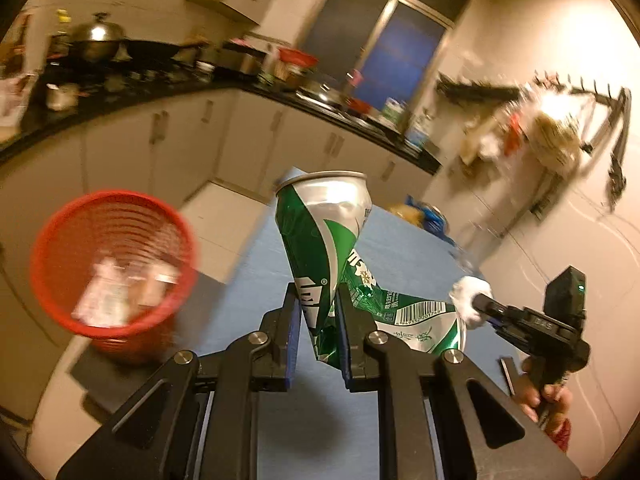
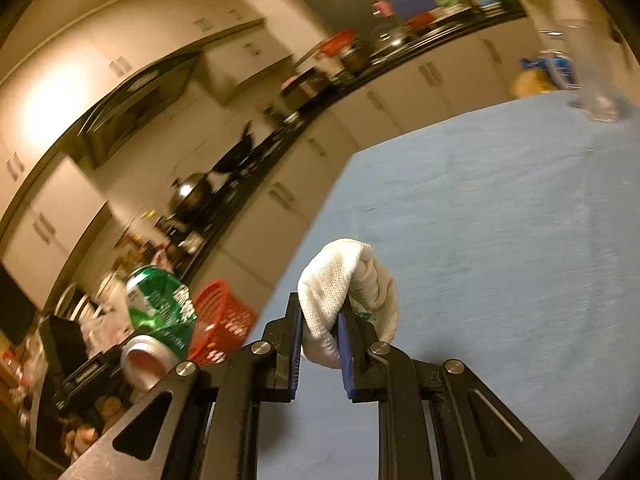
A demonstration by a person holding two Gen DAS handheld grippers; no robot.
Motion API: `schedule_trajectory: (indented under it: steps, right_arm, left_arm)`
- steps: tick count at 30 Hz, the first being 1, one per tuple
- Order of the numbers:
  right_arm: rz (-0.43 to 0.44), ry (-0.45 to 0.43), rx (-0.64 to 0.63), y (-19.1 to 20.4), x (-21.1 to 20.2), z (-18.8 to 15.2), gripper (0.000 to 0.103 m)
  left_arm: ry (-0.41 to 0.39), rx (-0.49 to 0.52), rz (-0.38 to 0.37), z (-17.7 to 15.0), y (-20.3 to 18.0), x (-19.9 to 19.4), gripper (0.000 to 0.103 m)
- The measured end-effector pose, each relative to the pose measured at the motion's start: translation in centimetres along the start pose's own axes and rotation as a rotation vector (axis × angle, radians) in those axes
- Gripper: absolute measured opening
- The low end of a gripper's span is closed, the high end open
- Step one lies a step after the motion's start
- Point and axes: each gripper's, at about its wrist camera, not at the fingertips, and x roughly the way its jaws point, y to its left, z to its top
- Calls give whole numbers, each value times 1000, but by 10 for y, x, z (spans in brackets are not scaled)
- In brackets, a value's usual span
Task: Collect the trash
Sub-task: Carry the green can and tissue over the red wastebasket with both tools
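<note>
The left gripper is pinching a crushed green-and-silver can at its crumpled waist, the two blue-padded jaws pressing in on the bent metal from either side. The can is folding sharply at the grip: one half is standing up above the jaws with its silver rim on top, the other half is angling off to the right with a barcode showing. Below and behind the can a blue tabletop is stretching away. To the left, off the table's edge and lower down, a red mesh basket is sitting with pale wrappers lying inside it; it is looking blurred.

The right gripper is clamping a wad of white paper towel, its jaws closing on the lower part while the bulk is bulging out above and to the right of the pads. In the left wrist view that same gripper is showing at the right, a hand wrapping its grip, the white wad at its tip hanging just beside the can's lower half. In the right wrist view the can is appearing at the left with the red basket just behind it, beyond the table's edge. Dark kitchen counters crowded with pots are running along the far walls
</note>
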Motion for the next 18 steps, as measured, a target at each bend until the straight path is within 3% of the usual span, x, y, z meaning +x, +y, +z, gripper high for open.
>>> schedule_trajectory:
  steps: [9, 18]
  right_arm:
    - [103, 103, -141, 119, 80, -7, 18]
    - [148, 196, -222, 209, 185, -16, 18]
  left_arm:
    - [-88, -61, 142, 31, 115, -53, 16]
    - [-89, -9, 297, 42, 164, -31, 16]
